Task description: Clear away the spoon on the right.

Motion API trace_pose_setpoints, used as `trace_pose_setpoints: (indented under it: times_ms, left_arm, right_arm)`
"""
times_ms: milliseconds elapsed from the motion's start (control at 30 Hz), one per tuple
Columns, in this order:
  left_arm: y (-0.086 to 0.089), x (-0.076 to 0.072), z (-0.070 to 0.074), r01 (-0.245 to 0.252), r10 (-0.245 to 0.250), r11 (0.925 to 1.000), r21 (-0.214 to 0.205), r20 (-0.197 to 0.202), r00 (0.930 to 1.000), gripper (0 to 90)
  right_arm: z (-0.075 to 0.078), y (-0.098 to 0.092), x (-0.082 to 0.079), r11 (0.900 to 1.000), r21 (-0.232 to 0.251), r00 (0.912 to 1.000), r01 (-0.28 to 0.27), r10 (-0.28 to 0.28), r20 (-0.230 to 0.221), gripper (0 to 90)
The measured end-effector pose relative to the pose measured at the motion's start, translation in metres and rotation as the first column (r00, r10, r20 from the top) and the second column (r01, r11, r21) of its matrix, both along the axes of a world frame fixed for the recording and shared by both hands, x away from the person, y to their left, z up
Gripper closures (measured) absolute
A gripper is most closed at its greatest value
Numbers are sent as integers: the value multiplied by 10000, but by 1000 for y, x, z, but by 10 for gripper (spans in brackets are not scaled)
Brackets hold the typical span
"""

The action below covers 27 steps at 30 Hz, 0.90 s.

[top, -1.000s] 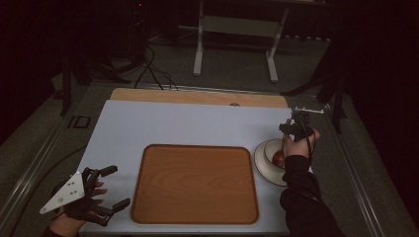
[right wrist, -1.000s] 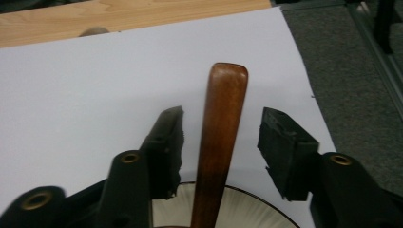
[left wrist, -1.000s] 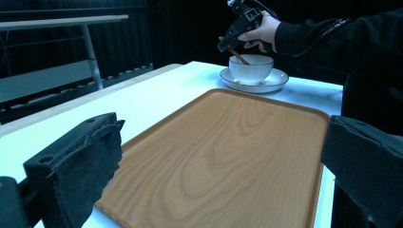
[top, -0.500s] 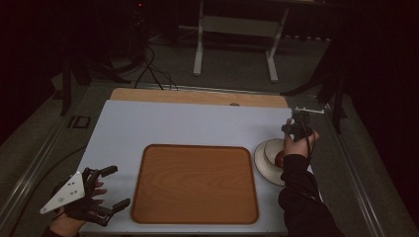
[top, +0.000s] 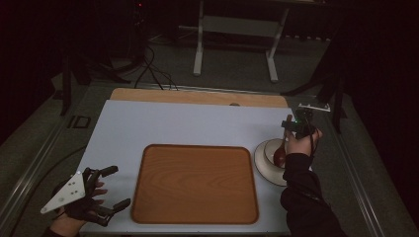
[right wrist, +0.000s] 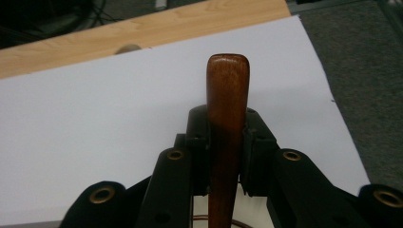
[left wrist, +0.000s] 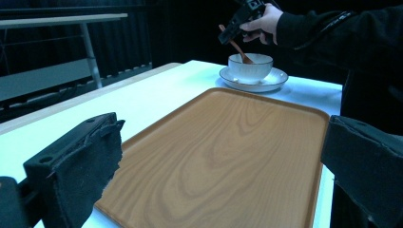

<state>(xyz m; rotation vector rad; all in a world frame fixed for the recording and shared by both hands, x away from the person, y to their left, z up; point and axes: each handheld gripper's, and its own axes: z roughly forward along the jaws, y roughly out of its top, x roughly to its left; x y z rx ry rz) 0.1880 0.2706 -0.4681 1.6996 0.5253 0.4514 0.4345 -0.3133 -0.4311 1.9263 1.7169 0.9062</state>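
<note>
Standing in the white bowl (top: 272, 150), the wooden spoon (top: 280, 154) is clamped by the right gripper (top: 292, 124); left gripper (top: 109, 188) gapes wide.

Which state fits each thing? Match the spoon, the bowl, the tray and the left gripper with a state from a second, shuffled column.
Things:
1. spoon
2. bowl
3. tray
4. left gripper

States:
A. open, holding nothing
B. lies bare on the table
C. stands on a saucer
D. clamped by its handle in the right gripper

Pairs: 1-D, 2-C, 3-B, 4-A
</note>
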Motion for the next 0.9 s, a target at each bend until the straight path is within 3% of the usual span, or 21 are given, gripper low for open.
trace_pose_setpoints:
  times_ms: [600, 900]
  left_arm:
    - [-1, 0, 0, 9, -9, 10000, -8, 39, 10000, 0]
    - [-1, 0, 1, 6, -5, 10000, -31, 61, 10000, 0]
  right_arm:
    - [44, 2, -16, 9994, -49, 9984, -349, 351, 445, 769]
    - [64, 13, -25, 9977, -173, 9964, -661, 669, 513, 770]
